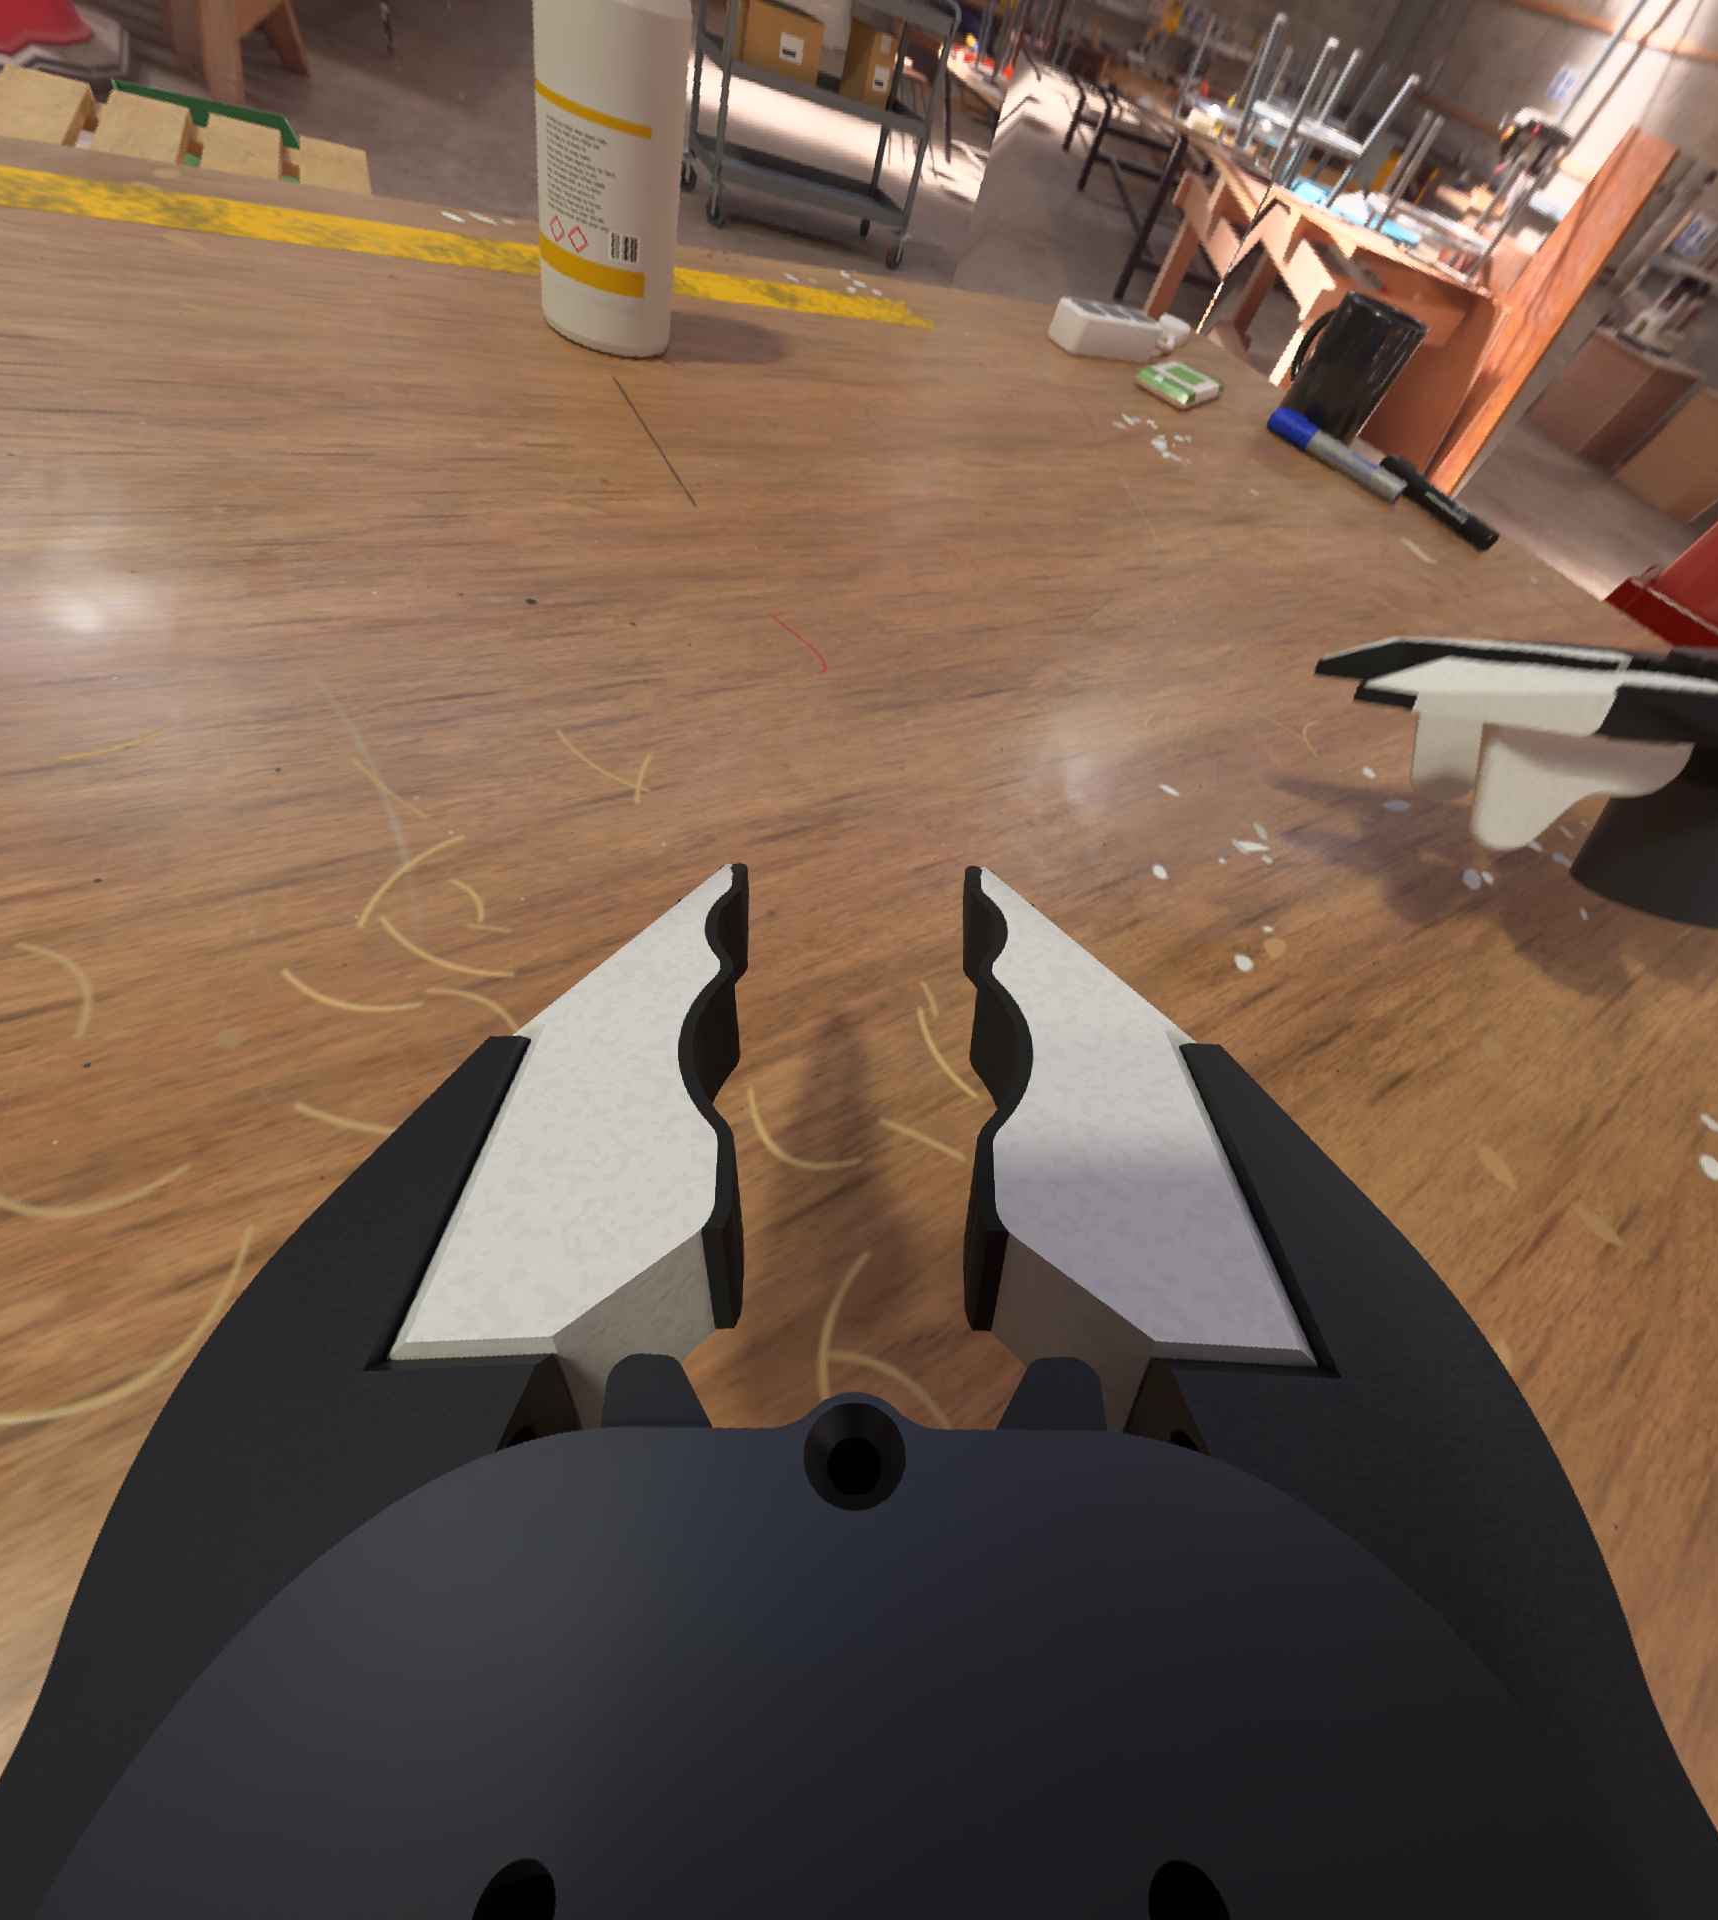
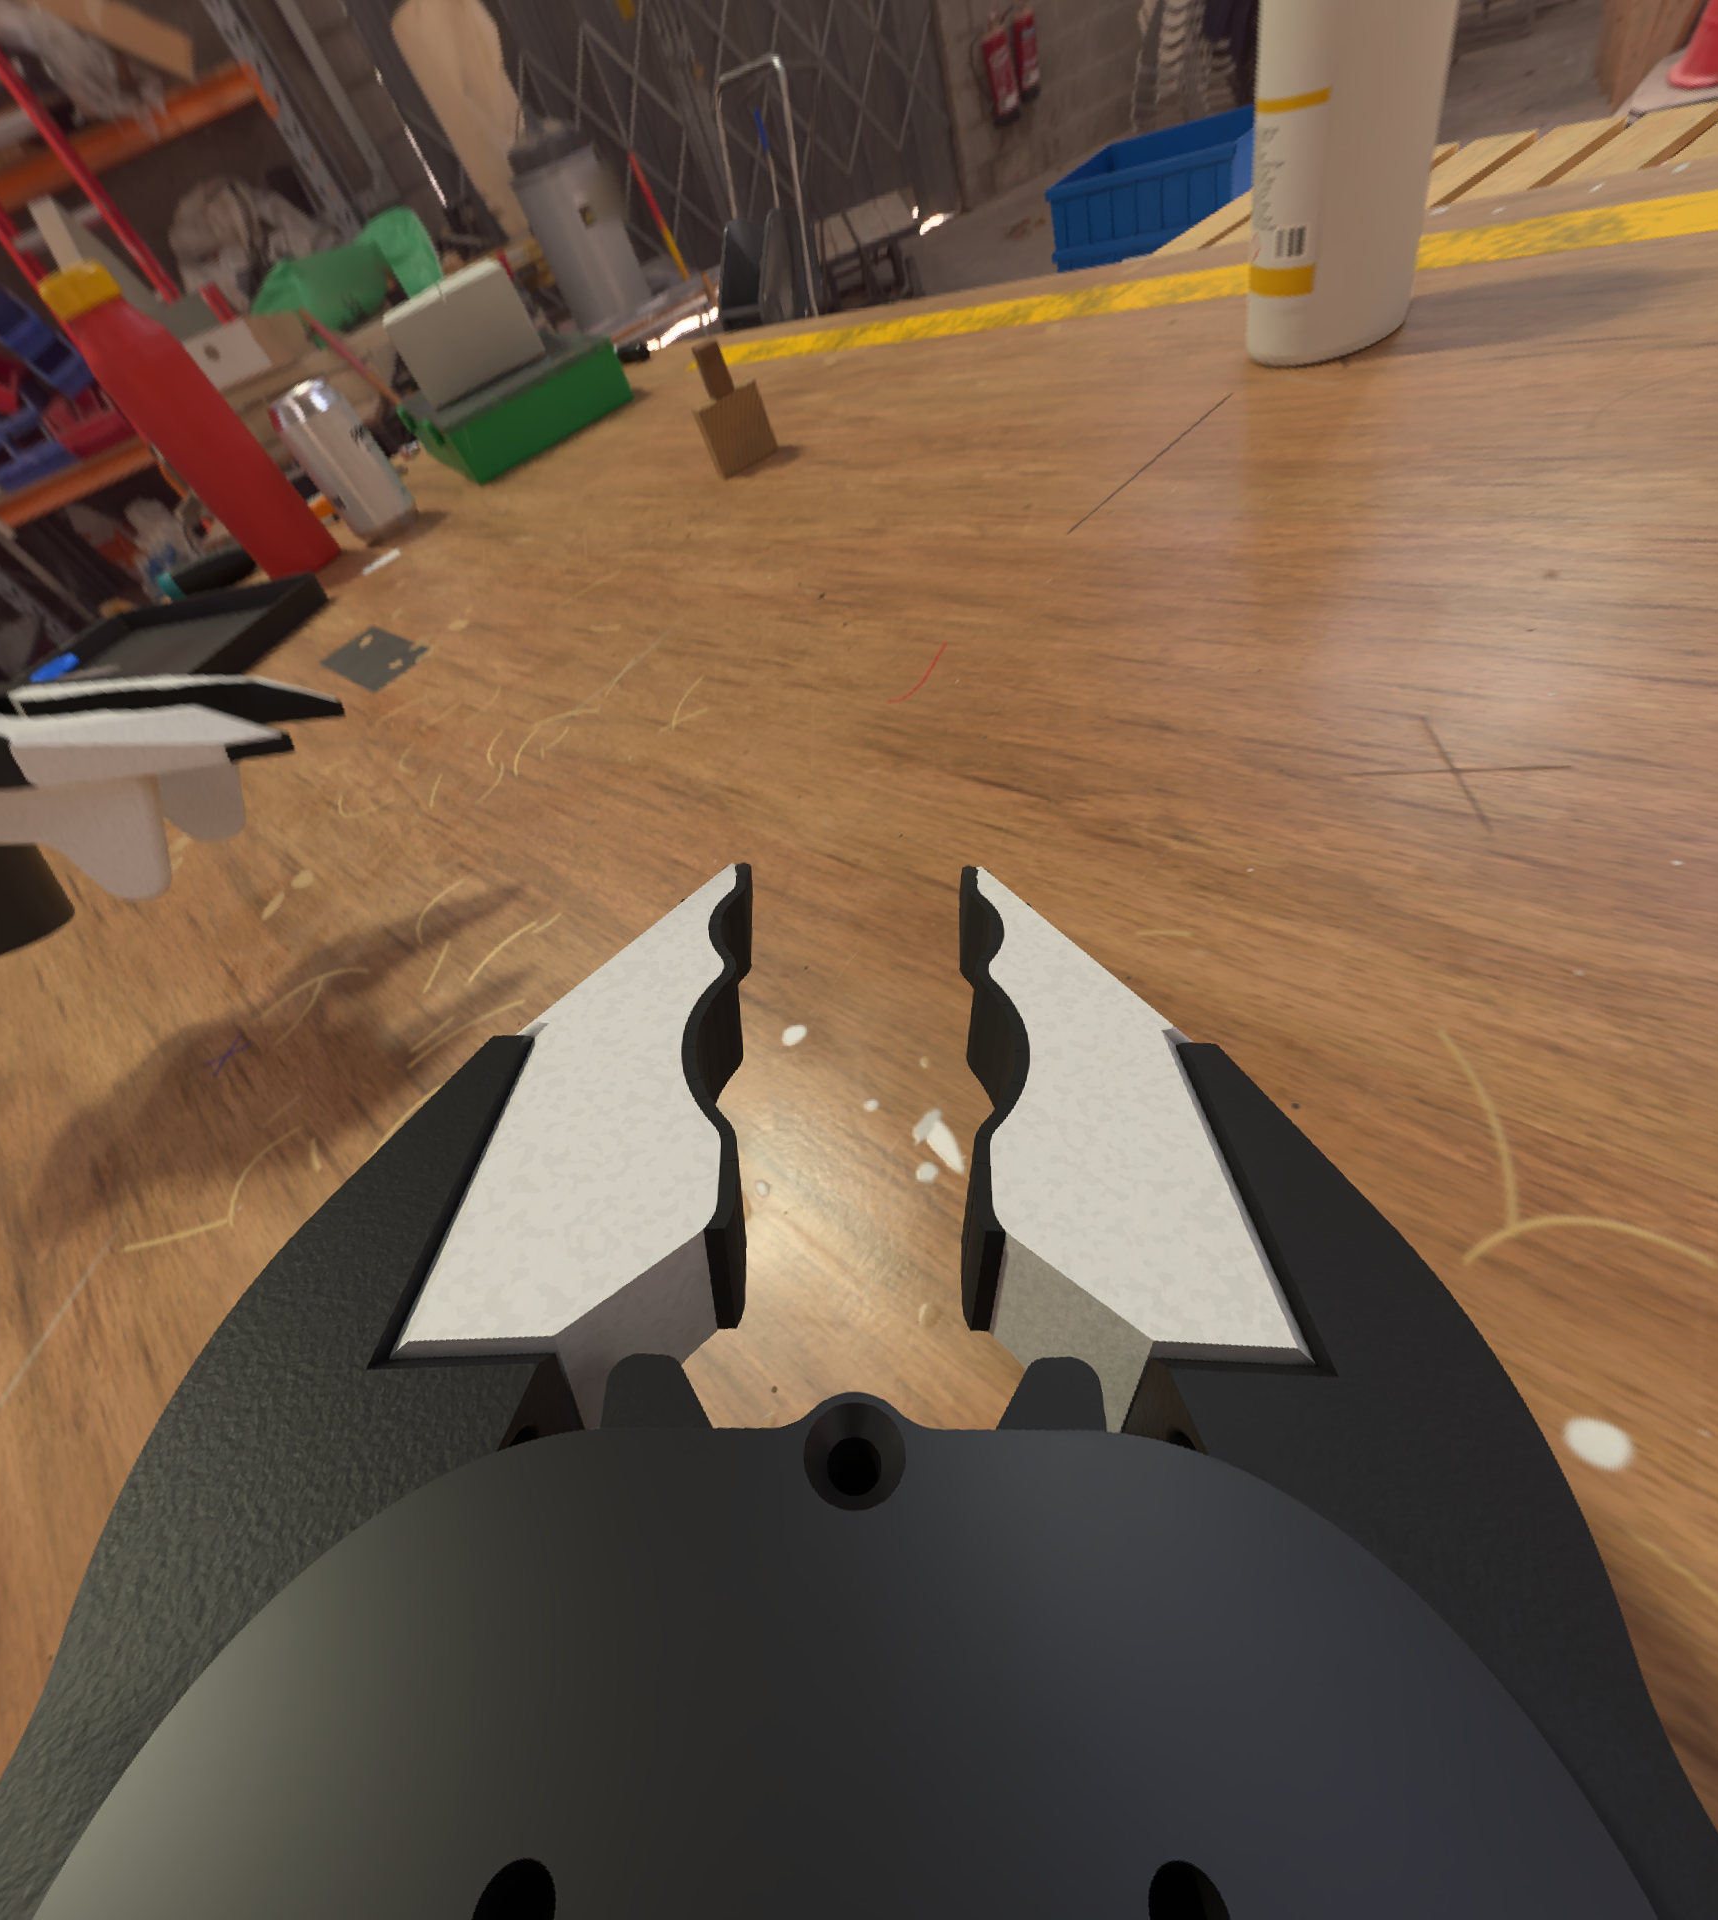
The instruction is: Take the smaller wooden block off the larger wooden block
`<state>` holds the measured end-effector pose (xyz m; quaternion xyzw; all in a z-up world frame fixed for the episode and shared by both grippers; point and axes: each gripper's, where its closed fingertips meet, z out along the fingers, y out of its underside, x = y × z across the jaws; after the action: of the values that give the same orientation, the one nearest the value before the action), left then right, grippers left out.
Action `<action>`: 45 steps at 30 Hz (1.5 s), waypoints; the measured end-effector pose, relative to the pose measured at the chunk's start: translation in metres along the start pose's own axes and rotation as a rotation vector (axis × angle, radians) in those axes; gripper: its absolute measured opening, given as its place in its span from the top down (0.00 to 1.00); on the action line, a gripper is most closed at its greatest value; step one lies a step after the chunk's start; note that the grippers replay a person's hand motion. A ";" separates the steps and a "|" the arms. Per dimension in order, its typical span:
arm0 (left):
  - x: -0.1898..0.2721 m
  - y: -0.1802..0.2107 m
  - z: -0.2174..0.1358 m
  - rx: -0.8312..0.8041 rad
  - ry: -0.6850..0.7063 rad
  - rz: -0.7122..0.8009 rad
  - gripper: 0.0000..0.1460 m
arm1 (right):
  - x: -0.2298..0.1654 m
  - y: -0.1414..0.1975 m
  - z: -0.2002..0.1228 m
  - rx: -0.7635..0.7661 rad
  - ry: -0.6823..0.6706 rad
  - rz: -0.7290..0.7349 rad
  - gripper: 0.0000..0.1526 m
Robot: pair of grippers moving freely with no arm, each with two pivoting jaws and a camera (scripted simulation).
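In the right wrist view a small wooden block (image 2: 713,369) stands on top of a larger wooden block (image 2: 736,429) far ahead on the wooden table, near the yellow stripe. My right gripper (image 2: 855,883) is open and empty, well short of the blocks. The left gripper shows at that view's left edge (image 2: 294,717). In the left wrist view my left gripper (image 1: 855,883) is open and empty above bare table; the blocks are not in that view. The right gripper shows at its right edge (image 1: 1354,675).
A white bottle (image 1: 606,177) stands by the yellow stripe (image 1: 211,213), also in the right wrist view (image 2: 1338,177). A black mug (image 1: 1354,364), markers (image 1: 1338,452) and a white box (image 1: 1104,327) sit right. A red bottle (image 2: 180,416), can (image 2: 341,457), green box (image 2: 522,405) and black tray (image 2: 200,629) line the left.
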<state>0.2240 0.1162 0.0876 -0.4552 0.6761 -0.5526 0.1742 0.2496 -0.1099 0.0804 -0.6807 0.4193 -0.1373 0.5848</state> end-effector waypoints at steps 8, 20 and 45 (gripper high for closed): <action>-0.001 0.001 0.001 -0.025 -0.001 0.089 0.71 | 0.004 0.006 0.003 -0.031 0.013 -0.035 0.74; -0.120 -0.115 0.023 -0.468 -0.108 0.341 0.51 | 0.022 0.006 0.003 -0.032 -0.041 0.082 0.75; -0.345 -0.140 0.152 -1.132 -0.678 0.210 0.88 | 0.028 0.016 0.000 -0.085 -0.112 0.187 0.75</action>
<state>0.5761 0.3092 0.0719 -0.5568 0.8102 0.0812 0.1642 0.2598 -0.1297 0.0579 -0.6695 0.4530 -0.0258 0.5881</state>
